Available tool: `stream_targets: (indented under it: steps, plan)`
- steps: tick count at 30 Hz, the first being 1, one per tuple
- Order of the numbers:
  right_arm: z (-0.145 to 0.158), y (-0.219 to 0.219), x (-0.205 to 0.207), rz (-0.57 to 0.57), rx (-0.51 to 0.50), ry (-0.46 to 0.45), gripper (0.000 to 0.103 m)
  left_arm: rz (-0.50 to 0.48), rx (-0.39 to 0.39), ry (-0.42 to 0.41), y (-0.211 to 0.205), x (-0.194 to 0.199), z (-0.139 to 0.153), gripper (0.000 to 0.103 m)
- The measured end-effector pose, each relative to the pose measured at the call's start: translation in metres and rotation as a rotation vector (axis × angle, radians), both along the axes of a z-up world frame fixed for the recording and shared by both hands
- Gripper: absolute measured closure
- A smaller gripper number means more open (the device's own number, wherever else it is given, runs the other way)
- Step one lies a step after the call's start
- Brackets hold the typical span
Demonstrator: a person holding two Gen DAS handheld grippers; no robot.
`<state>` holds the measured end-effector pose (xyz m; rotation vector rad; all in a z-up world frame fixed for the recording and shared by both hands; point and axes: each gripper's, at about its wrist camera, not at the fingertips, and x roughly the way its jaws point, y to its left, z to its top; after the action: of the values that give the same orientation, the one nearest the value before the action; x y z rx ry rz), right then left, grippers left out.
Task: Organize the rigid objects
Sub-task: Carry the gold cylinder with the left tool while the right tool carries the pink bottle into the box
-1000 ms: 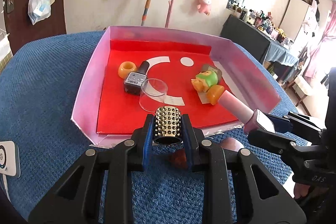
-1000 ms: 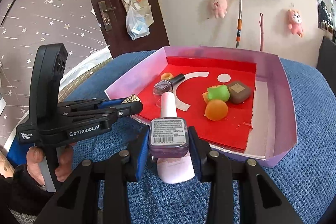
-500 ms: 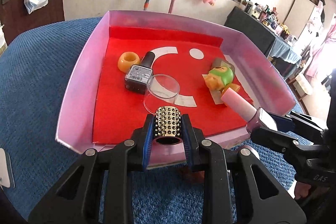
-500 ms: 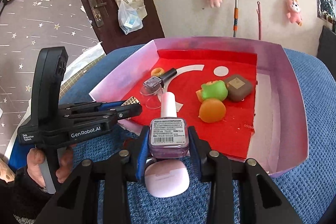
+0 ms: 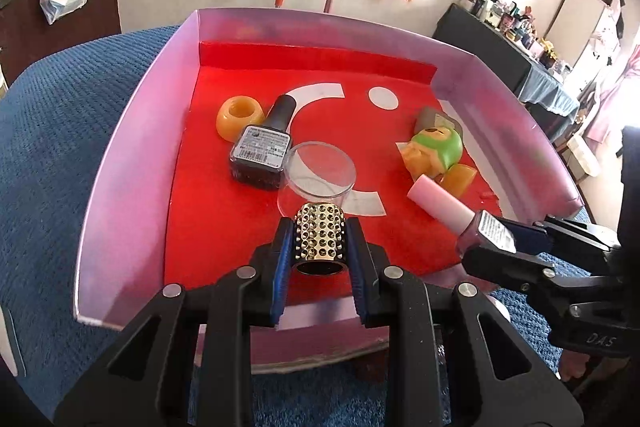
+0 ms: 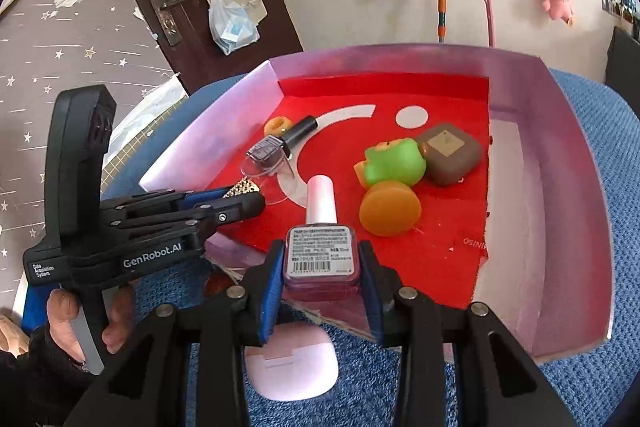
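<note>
Now each hand-held gripper, left (image 5: 319, 247) and right (image 6: 320, 267), clamps its item over the tray (image 5: 132, 131).

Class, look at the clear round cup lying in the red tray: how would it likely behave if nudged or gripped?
The clear cup lies on its side, so a nudge would probably roll it. Its thin, see-through wall suggests it is light and may flex or crack if squeezed. The dark nail polish bottle beside it would likely block rolling that way.

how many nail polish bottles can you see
2. A dark nail polish bottle lies on its side in the red-lined tray, beside the orange ring. A pink nail polish bottle is held in the right gripper at the tray's near edge.
</note>
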<state>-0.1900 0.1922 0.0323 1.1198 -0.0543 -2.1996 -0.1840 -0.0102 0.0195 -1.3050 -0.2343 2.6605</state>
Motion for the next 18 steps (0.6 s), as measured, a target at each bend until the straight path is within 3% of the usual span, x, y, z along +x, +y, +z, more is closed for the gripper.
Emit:
stream_targets:
  steps: [13, 18]
  plan:
    - [-0.013, 0.004, -0.018, -0.047, 0.036, -0.011, 0.065, 0.009, -0.006, -0.004, -0.001, -0.017, -0.004, 0.079]
    - [-0.011, 0.002, -0.019, -0.086, 0.111, 0.052, 0.065, 0.019, -0.019, 0.000, 0.000, -0.023, -0.005, 0.079]
